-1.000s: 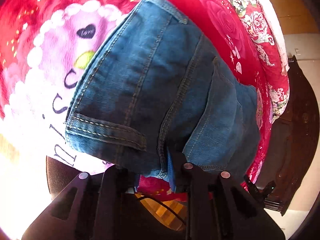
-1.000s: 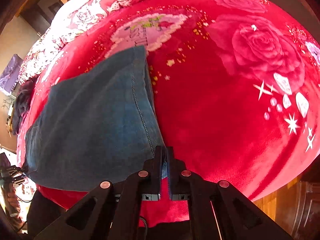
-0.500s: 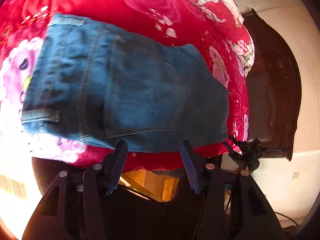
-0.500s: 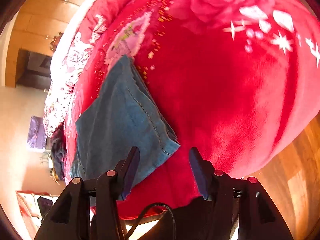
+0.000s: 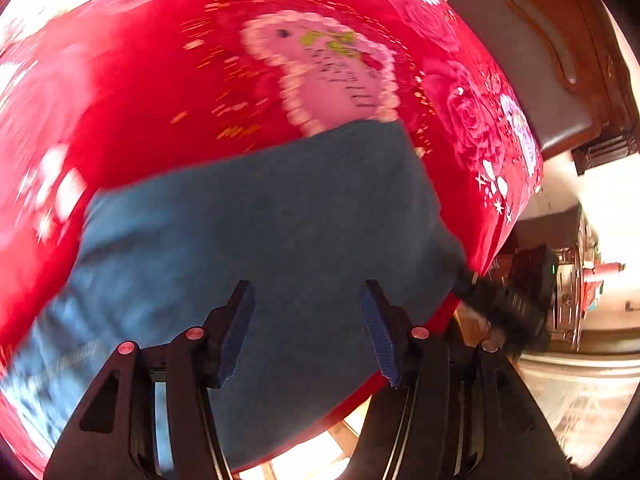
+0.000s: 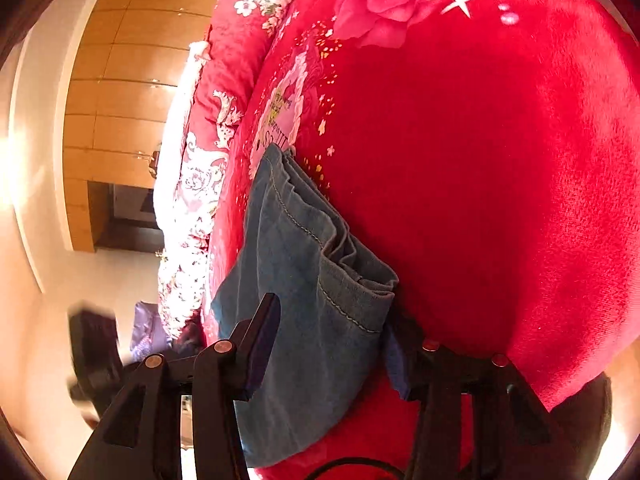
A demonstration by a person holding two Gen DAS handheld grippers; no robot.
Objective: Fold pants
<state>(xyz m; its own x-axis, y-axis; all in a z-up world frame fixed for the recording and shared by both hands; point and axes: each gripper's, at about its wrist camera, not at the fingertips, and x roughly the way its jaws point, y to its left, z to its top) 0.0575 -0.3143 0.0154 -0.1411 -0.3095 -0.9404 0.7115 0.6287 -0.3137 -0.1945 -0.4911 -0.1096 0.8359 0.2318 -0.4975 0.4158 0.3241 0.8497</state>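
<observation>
Two hand-held grippers hang over one pair of folded blue jeans (image 5: pixel 288 220) lying on a red rose-print blanket (image 5: pixel 132 92) that covers a bed. The left hand-held gripper (image 5: pixel 306 330) points steeply down at the jeans, its jaws standing apart with nothing pressed between the blue pads (image 5: pixel 236 336); denim fills the view under and between them, but the picture is blurred and I cannot tell whether the tips touch the cloth. The right hand-held gripper (image 6: pixel 332 350) sits at the near corner of the jeans (image 6: pixel 304 280), its jaws closing, with the stacked hem layers between them and no pad visibly pressing on the denim.

In the left wrist view the jeans form a broad slab running from the lower left up to a pink heart-shaped patch (image 5: pixel 336 76) printed on the blanket, whose lower end their far edge covers. The right-hand side of the jeans lies close to the bed's edge, where the blanket drops toward dark wooden furniture (image 5: pixel 560 60) and a pale floor (image 5: pixel 580 396).

In the right wrist view the jeans lie as a narrow strip along the left side of the blanket (image 6: pixel 480 180), the folded layers showing as ridges on the side facing the open red area. That red area to the right is wide and bare. To the left, past a flowered quilt (image 6: pixel 196 184), stands a wooden wardrobe (image 6: pixel 120 80).
</observation>
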